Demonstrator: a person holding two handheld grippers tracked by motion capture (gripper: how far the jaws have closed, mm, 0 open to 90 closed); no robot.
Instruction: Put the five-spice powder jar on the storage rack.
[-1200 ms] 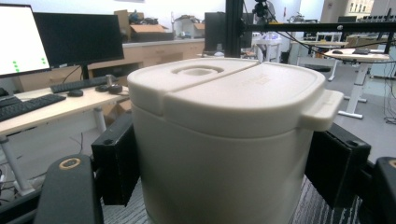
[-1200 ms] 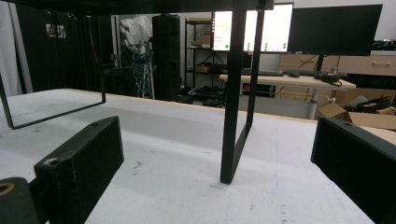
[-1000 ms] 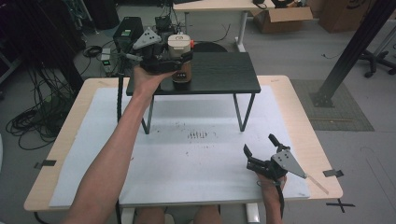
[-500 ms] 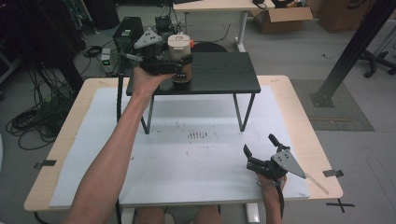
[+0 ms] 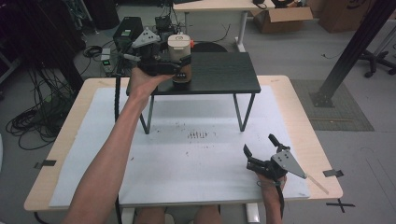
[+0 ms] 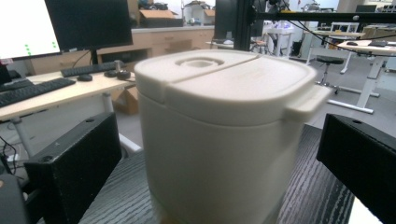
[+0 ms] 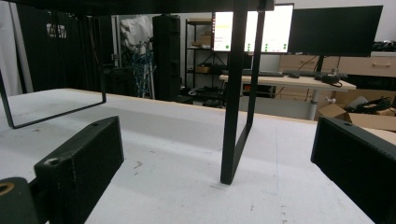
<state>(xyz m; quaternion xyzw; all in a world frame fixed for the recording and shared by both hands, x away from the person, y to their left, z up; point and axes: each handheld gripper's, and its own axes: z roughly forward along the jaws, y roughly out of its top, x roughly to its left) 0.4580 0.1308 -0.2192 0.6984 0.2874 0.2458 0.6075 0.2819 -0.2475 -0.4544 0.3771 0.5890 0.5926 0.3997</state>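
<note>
A cream lidded container point(image 5: 178, 48) stands upright on the left end of a black raised shelf point(image 5: 224, 74), which sits on thin black legs over the white mat point(image 5: 196, 158) covering the wooden table point(image 5: 299, 107). The left gripper point(image 5: 180, 69) reaches in from the near-left at shelf height – its jaws are spread wide, one to either side of the container's body, and in the left gripper view there is a clear gap between each black jaw and the cream wall point(image 6: 215, 158), so nothing is clamped. The container's lid point(image 6: 224, 81) is on, with a small tab jutting out to one side. Its base looks brownish from above. The right gripper point(image 5: 261, 151) rests low over the mat near the table's front right corner, well apart from the shelf – its jaws gape open with nothing between them, and the right gripper view looks along the mat toward one of the shelf legs point(image 7: 240, 93)
</note>
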